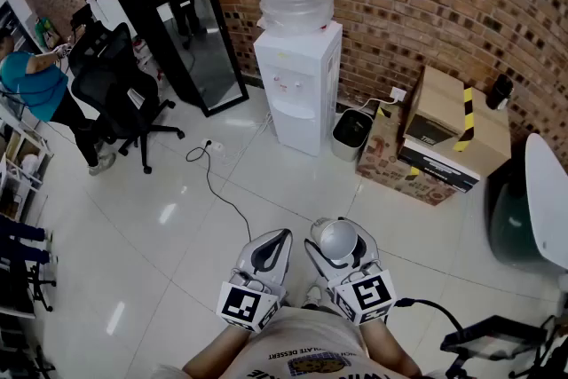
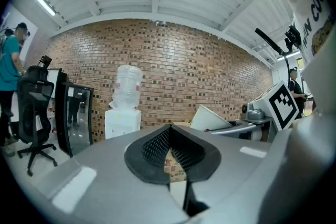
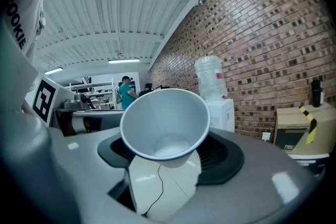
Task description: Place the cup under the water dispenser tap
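The cup (image 3: 165, 122) sits clamped between the jaws of the right gripper (image 3: 169, 159), rim facing its camera. The left gripper (image 2: 169, 150) is closed, empty.

Shirt (image 1: 302, 342) print: "DESSERT", part "OOKIE"; rest illegible

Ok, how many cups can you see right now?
1. The cup is held between the jaws of the right gripper, its mouth facing that gripper's camera, well short of the water dispenser. More could be hidden behind the boxes.

Grey tools (image 1: 277, 242), apparently beige printed shirt (image 1: 311, 351)
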Demonstrator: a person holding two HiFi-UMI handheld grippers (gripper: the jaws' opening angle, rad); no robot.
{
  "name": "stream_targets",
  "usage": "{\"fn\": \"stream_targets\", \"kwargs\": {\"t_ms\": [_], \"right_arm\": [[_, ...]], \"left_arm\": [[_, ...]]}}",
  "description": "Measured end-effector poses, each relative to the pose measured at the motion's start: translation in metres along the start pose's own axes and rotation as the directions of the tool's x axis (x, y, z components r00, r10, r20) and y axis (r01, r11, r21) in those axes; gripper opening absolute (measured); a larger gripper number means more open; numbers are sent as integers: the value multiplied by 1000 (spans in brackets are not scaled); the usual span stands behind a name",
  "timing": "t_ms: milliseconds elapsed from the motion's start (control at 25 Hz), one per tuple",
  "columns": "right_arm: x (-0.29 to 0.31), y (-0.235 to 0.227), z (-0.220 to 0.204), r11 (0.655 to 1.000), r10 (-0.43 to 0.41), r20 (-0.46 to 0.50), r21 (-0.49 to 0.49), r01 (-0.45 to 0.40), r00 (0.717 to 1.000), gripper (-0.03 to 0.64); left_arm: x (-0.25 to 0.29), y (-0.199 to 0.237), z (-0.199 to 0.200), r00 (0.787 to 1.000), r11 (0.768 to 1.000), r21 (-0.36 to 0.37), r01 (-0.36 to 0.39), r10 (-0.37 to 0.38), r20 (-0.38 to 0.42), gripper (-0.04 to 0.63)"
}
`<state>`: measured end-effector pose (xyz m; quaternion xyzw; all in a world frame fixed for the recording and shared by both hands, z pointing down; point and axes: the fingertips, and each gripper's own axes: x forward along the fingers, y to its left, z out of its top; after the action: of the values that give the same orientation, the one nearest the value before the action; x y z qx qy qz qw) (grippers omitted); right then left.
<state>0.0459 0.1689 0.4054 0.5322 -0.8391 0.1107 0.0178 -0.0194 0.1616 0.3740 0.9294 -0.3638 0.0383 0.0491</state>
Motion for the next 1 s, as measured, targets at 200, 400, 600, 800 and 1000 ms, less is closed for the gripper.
{"fn": "stream_targets", "kwargs": {"t_ms": [200, 400, 600, 800, 1000], "right_arm": [[-5, -9, -1, 1000, -4, -10, -10, 4, 1000, 334], [-1, -8, 2, 1000, 5, 9, -9, -5, 1000, 334], [10, -10, -5, 1000, 26, -10, 0, -26, 1000, 334], [28, -15, -8, 999, 36, -21, -19, -37, 999, 334], [51, -25, -5, 999, 38, -31, -21, -39, 999, 334]], "left_arm": [[9, -15, 9, 1000, 1000, 18, 20, -20, 23, -8], [15, -13, 9, 999, 999, 27, 24, -25, 25, -8], [19, -5, 5, 1000, 999, 32, 12, -13, 27, -8], [30, 13, -2, 999, 1000, 4, -1, 0, 34, -8], [47, 33, 0, 999, 1000, -5, -6, 6, 45, -8]]}}
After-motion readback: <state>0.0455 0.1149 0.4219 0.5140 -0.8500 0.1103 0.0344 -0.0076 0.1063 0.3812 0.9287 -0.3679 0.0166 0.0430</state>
